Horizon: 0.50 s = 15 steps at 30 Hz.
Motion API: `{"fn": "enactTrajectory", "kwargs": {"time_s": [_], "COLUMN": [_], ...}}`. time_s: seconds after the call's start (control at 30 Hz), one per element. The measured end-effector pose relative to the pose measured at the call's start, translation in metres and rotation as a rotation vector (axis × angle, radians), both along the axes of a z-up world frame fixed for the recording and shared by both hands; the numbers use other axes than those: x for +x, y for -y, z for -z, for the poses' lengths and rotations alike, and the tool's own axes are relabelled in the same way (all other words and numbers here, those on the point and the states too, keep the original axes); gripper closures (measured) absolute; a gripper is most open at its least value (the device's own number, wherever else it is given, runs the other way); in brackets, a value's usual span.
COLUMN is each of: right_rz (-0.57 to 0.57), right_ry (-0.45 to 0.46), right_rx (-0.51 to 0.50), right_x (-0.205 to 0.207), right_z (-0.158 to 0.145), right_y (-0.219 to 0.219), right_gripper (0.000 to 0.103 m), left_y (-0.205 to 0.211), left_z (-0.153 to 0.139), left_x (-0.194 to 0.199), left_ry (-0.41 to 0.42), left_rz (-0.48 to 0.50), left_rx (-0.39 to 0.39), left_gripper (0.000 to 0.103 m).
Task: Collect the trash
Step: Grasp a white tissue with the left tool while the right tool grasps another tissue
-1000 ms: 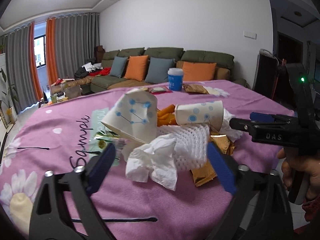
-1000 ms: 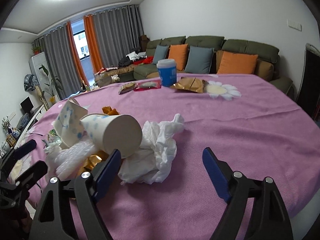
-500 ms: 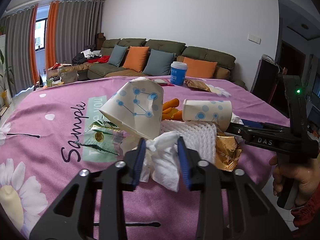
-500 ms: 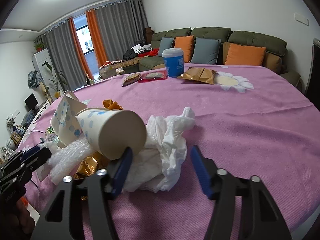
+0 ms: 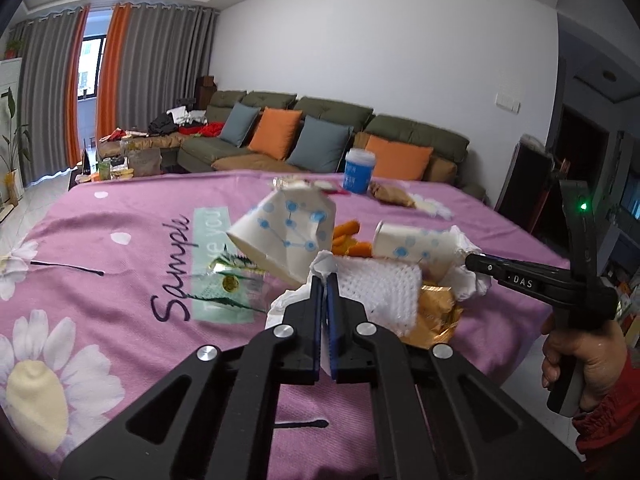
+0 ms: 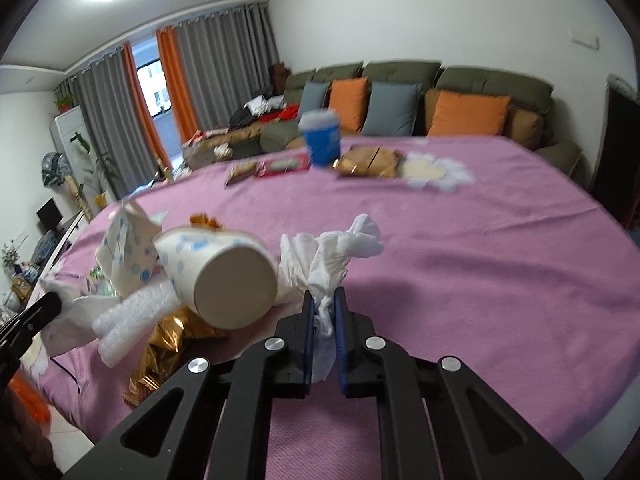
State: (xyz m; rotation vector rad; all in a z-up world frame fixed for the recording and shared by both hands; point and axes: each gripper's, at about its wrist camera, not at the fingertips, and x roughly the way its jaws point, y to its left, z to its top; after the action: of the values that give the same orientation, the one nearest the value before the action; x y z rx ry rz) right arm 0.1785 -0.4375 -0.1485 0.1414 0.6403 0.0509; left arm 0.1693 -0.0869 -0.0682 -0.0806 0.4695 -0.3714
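The trash pile (image 5: 360,268) sits at the table's (image 5: 120,280) near edge. Each side has a tissue: the right gripper (image 6: 323,312) pinches one (image 6: 328,256), the left gripper (image 5: 324,292) another (image 5: 322,266), probably to lift both away together.

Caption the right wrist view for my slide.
Right gripper shut on white tissue beside a tipped paper cup.
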Motion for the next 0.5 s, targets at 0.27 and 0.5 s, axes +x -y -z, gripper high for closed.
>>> {"fn": "enactTrajectory", "kwargs": {"time_s": [0.27,0.5], "right_rz": [0.013,-0.138], "right_ry": [0.152,0.251], "right_rx": [-0.046,-0.044], "right_x": [-0.027,-0.046], "right_z": [-0.051,-0.083], "right_y": [-0.004,-0.051], "right_gripper": [0.095,0.095], "left_y": [-0.022,-0.059], "left_z": [-0.030,-0.049], "left_x": [-0.035,-0.068], "left_ry": [0.099,0.170], "left_rz": [-0.050,-0.161], "left_rx": [-0.036,-0.045], "left_gripper": [0.100,0.100]}}
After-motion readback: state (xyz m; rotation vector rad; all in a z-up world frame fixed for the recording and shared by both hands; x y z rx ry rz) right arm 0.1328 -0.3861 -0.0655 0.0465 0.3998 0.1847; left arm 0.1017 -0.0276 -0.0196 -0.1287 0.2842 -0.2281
